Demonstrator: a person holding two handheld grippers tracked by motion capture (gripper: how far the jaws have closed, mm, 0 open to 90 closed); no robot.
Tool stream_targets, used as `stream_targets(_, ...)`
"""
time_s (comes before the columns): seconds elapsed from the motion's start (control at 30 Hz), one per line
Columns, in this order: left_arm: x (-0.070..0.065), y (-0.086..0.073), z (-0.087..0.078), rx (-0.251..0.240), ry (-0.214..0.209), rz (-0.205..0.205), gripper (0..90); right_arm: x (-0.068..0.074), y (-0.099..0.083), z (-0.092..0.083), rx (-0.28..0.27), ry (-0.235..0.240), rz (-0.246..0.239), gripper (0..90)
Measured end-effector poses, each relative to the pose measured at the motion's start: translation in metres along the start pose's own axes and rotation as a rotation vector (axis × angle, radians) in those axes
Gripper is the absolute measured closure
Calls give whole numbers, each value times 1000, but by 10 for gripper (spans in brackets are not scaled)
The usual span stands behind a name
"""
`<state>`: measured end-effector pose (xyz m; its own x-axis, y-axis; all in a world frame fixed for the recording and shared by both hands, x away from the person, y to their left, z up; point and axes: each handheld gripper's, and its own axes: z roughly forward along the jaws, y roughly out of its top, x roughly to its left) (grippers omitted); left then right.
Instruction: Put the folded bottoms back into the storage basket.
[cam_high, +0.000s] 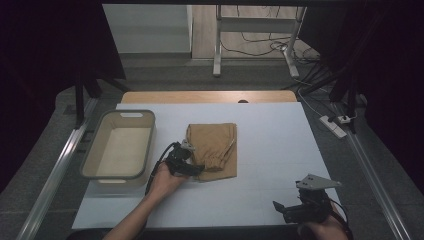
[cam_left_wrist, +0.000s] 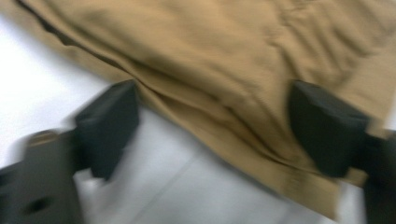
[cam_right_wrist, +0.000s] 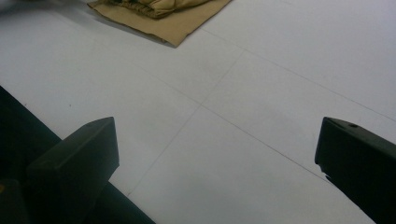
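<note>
A folded tan garment (cam_high: 214, 150) with a gathered elastic hem lies in the middle of the white table. My left gripper (cam_high: 192, 167) is at its near left corner. In the left gripper view the jaws (cam_left_wrist: 215, 121) straddle the garment's edge (cam_left_wrist: 224, 60): one pad rests on the table beside the fabric and the other over it, with a gap left between them. My right gripper (cam_high: 285, 210) sits near the front right of the table, open, with bare table between its jaws (cam_right_wrist: 217, 140). The garment's corner (cam_right_wrist: 163, 14) shows far off in the right gripper view.
A beige plastic bin (cam_high: 92, 150) stands at the table's left, close to my left hand. A wooden strip (cam_high: 210, 96) borders the white board (cam_high: 280, 135) at the back. A power strip (cam_high: 334, 125) and cables lie on the floor to the right.
</note>
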<state>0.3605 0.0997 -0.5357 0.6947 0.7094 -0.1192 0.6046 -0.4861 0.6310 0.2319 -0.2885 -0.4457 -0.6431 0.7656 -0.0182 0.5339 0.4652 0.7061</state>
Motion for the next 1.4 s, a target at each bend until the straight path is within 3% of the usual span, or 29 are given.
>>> stream_targets(0.1,-4,-1,-2,-13,-30,-2,503,0,0,0,-1,0,-2,0)
stream_targets(0.27,-9,3,-2,13,-60,-20,747,1,0,1,7,-6,-8,0)
stream_targets(0.3,-9,3,-2,8,-61,-9,759,1,0,1,9,-7,-10,0)
stream_targets(0.37,-7,1,-2,-5,-73,-9,771,1,1,1,15,-12,-13,0)
stream_targets(0.47,-2,2,-2,3,-112,-58,773,2,1,2,16,-23,-17,0)
stream_targets(0.67,-5,10,-3,55,-83,-46,774,6,1,2,21,-46,-54,0)
stream_targets(0.87,-2,13,-5,89,-93,-46,779,9,1,-1,-4,-39,-84,0)
stream_targets(1.03,-3,15,-6,105,-85,-9,778,9,6,-4,-79,20,-44,0)
stream_targets(1.2,-3,19,-6,127,-82,3,777,13,19,-5,-138,35,-69,0)
stream_targets(1.4,-1,20,-7,141,-77,30,777,14,30,1,-168,36,-102,0)
